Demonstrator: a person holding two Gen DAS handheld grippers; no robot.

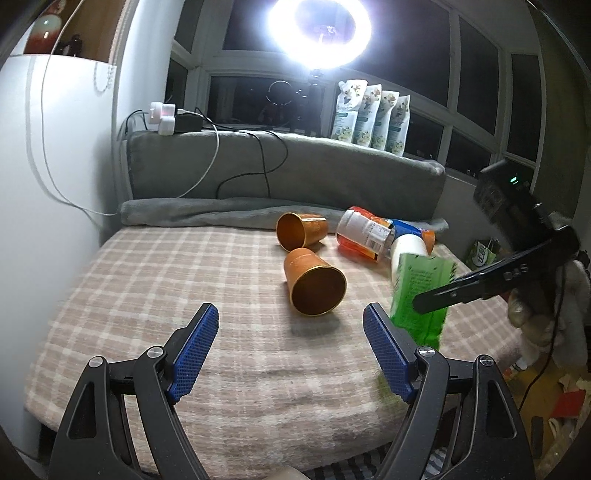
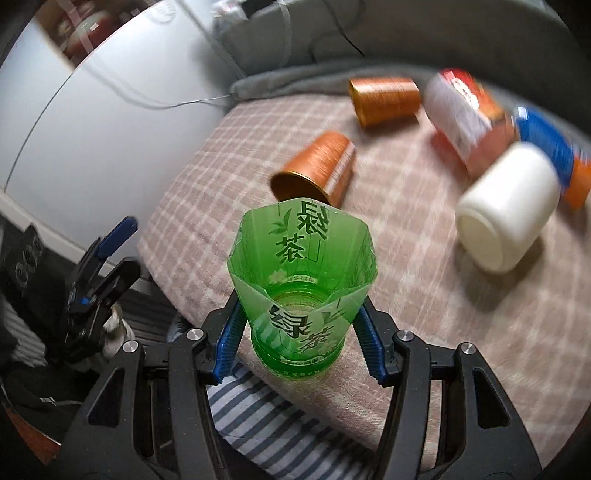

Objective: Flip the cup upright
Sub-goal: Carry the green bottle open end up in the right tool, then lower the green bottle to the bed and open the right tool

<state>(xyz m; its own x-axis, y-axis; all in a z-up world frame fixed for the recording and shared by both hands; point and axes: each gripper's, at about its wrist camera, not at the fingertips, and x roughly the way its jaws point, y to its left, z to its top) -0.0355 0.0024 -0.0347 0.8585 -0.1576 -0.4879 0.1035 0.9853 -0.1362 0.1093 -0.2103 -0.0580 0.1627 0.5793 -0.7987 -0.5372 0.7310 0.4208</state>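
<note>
A green cut-bottle cup (image 2: 301,291) with Chinese lettering sits between the blue pads of my right gripper (image 2: 301,332), which is shut on it and holds it above the bed's near edge, mouth away from the camera. In the left wrist view the green cup (image 1: 421,291) hangs at the right, held by the right gripper (image 1: 436,299). My left gripper (image 1: 291,325) is open and empty above the checked blanket (image 1: 166,295). Two orange cups lie on their sides: the near one (image 1: 314,282) (image 2: 321,166) and the far one (image 1: 301,230) (image 2: 384,98).
A white jar (image 2: 509,206) (image 1: 408,251) and an orange-labelled bottle (image 2: 469,118) (image 1: 365,232) lie on their sides at the right. A grey cushion (image 1: 280,173) with cables backs the bed. A white wall stands on the left. A ring light (image 1: 319,27) shines ahead.
</note>
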